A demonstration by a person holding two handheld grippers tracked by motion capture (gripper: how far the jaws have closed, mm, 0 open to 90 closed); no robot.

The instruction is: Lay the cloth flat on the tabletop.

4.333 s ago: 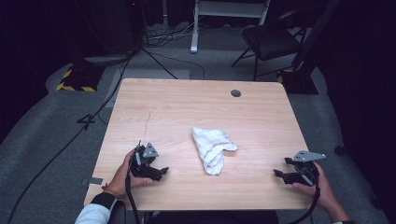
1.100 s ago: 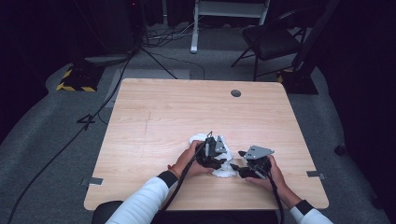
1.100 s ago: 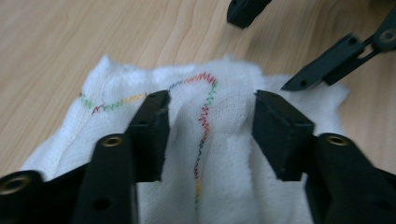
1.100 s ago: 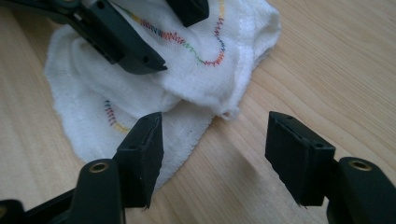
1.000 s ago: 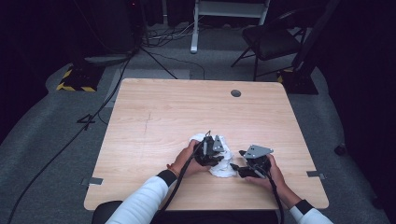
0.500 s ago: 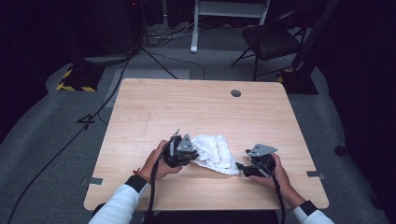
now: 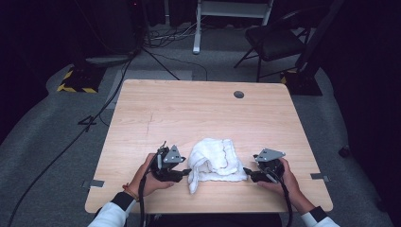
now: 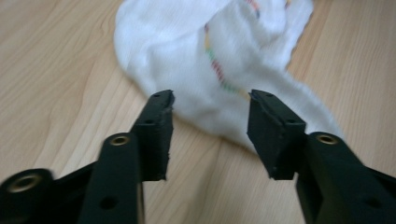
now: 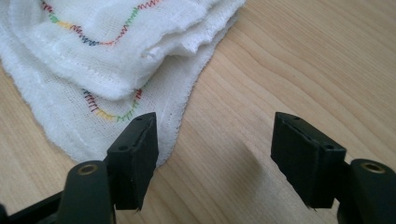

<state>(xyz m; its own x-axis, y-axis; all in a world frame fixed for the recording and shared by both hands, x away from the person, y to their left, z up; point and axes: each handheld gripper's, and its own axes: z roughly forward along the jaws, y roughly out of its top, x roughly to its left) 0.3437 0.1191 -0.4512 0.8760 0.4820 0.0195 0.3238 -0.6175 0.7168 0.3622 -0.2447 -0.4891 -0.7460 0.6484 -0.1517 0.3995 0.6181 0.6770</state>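
Near the front edge of the wooden table [image 7: 156, 113], between the two hands, a white cloth [image 7: 215, 160] with coloured stitching lies bunched and partly folded, not yet flat or neat. The left gripper [image 7: 185, 172] is released; its jaws have just been opening, and the cloth sits just beyond their tips, not pinched. The right gripper [image 7: 247, 172] also stands spread and holds nothing, one jaw over the cloth's thin border [image 9: 180, 112]. I judge the work is at an early stage: the spreading or folding is mostly left to do. Behind the cloth the table is free, so there is much room to pull it out; the front edge is close.
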